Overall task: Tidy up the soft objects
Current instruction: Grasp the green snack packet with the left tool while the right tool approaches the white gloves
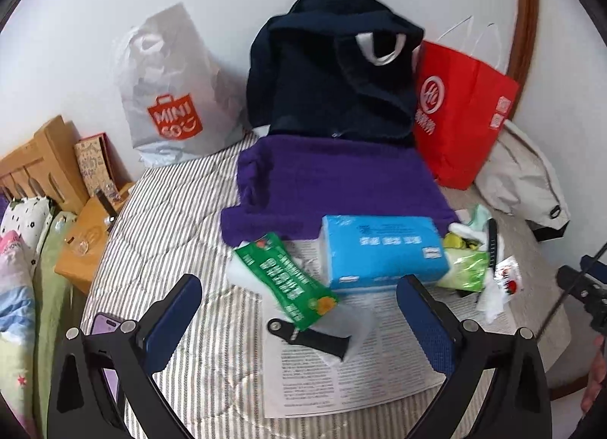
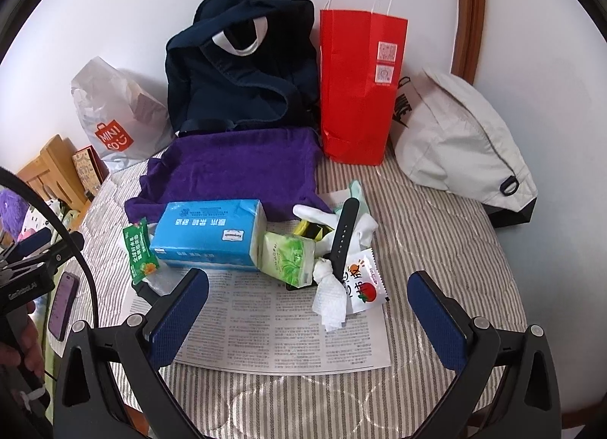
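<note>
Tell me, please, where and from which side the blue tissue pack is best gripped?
Probably across its short width, jaws on the two long faces, coming from above: the blue tissue pack lies flat, top exposed, while the green packet crowds its right end.

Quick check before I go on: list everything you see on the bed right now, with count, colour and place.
Navy fabric backpack: one, against wall, centre.
Purple towel: one, flat before the backpack.
Red paper bag: one, upright, right of backpack.
White plastic Miniso bag: one, left, by wall.
Pale grey fabric bag: one, far right.
Blue tissue pack: one, centre.
Green sachet: one, left of tissue pack.
Light green tissue packet: one, right of it.
Black watch straps: two, one either side.
Printed paper sheet: one, underneath.
Purple phone: one, left edge.
Left gripper: open.
Right gripper: open.
</note>
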### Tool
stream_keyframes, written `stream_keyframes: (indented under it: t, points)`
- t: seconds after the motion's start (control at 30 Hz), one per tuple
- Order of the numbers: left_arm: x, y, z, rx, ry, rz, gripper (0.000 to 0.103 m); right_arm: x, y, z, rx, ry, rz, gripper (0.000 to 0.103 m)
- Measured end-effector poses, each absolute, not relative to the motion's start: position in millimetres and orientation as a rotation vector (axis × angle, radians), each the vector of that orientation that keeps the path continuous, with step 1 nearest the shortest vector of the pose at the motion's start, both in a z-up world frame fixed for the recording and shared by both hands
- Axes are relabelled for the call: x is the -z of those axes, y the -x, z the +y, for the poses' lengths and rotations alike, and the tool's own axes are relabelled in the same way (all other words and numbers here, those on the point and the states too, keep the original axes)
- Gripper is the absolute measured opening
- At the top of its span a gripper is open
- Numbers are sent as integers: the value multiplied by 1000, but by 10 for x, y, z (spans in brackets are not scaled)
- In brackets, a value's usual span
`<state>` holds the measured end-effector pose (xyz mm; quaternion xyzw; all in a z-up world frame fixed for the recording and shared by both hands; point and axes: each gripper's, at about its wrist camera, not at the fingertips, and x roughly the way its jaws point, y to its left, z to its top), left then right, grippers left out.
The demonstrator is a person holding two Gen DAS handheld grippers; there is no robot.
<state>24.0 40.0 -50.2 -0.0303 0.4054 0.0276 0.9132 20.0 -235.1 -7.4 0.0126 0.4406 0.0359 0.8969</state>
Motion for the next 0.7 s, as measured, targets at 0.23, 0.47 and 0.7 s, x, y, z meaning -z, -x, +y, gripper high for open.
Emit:
stream_keyframes:
  t: [0.23,0.47,0.7]
  points:
    - [909,-379,602,-54,88,902,99,263,-287,-2346,-76,-23,948,103]
    - [1194,-654,657,-64,106,943,97,473,-396,-2296,-76,-4,1003,103]
    - [1487,-934,601,-116,74,1019,97,607,-517,-2302,-74,14,1044,103]
